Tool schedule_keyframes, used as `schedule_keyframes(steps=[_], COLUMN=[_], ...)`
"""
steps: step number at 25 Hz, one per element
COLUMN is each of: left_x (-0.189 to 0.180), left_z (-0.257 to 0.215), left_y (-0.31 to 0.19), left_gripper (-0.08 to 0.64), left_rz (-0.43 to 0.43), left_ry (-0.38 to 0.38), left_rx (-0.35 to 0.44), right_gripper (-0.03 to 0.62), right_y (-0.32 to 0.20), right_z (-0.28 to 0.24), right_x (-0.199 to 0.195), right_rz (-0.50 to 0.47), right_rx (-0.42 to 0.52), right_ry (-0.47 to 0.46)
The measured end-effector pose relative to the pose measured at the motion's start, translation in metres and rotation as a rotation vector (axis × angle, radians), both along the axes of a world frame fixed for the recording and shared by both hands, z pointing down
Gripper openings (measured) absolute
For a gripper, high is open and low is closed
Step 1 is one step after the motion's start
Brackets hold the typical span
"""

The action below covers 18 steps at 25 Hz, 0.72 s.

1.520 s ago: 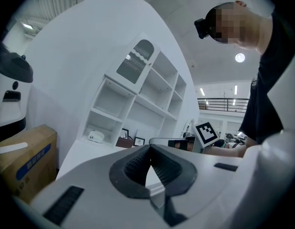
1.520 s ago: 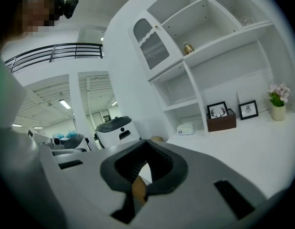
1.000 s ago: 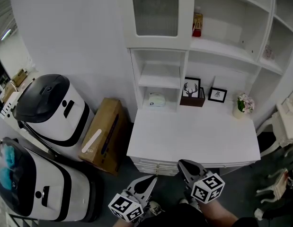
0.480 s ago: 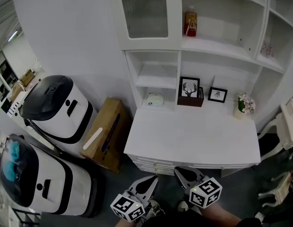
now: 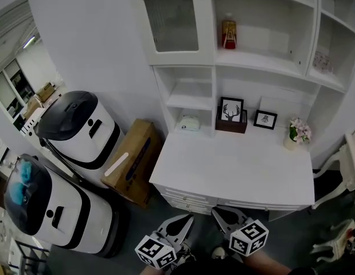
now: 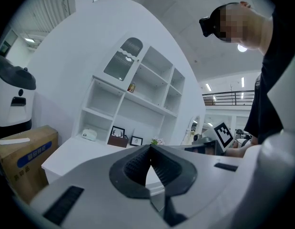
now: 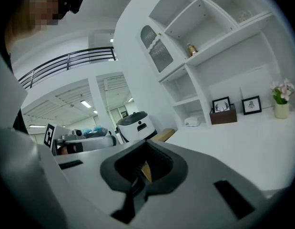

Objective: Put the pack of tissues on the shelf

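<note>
The pack of tissues [image 5: 189, 123] is a small pale packet lying in the lowest left cubby of the white shelf unit [image 5: 188, 101], at desk level. It also shows in the left gripper view as the tissues [image 6: 89, 134] and in the right gripper view as the tissues [image 7: 191, 122]. My left gripper [image 5: 187, 218] and right gripper [image 5: 218, 212] hang side by side below the front edge of the white desk [image 5: 234, 168], far from the packet. Each has its jaws closed tip to tip with nothing between them.
Two white machines with black tops [image 5: 80, 129] [image 5: 42, 211] and a cardboard box [image 5: 133, 159] stand left of the desk. Two framed pictures [image 5: 231, 110] [image 5: 265, 119] and a flower vase [image 5: 295, 133] sit at the desk's back. A red bottle [image 5: 228, 34] stands on a higher shelf.
The head view has tilted, so the shelf unit and desk sit slightly differently in frame. Both grippers stay low, shut and close together.
</note>
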<state>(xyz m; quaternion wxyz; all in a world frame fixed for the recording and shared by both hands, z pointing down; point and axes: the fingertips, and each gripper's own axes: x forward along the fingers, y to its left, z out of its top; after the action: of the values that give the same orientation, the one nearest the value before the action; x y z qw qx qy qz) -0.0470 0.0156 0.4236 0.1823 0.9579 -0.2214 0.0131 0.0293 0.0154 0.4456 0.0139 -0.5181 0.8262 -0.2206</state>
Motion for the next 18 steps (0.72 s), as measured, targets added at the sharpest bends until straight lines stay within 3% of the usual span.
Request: schedule_keyframes(steps=[10, 18], left_x=[0.002, 0.016], left_z=[0.001, 0.008], left_y=[0.026, 0.037], left_gripper=[0.005, 0.005], left_rz=[-0.083, -0.091], left_ry=[-0.008, -0.020], left_rx=[0.003, -0.011], right_gripper=[0.005, 0.005], right_y=[0.020, 0.031], right_z=[0.001, 0.007], right_x=[0.004, 0.017], right_rz=[-0.071, -0.082], right_rx=[0.010, -0.004], right_ry=[-0.017, -0.028])
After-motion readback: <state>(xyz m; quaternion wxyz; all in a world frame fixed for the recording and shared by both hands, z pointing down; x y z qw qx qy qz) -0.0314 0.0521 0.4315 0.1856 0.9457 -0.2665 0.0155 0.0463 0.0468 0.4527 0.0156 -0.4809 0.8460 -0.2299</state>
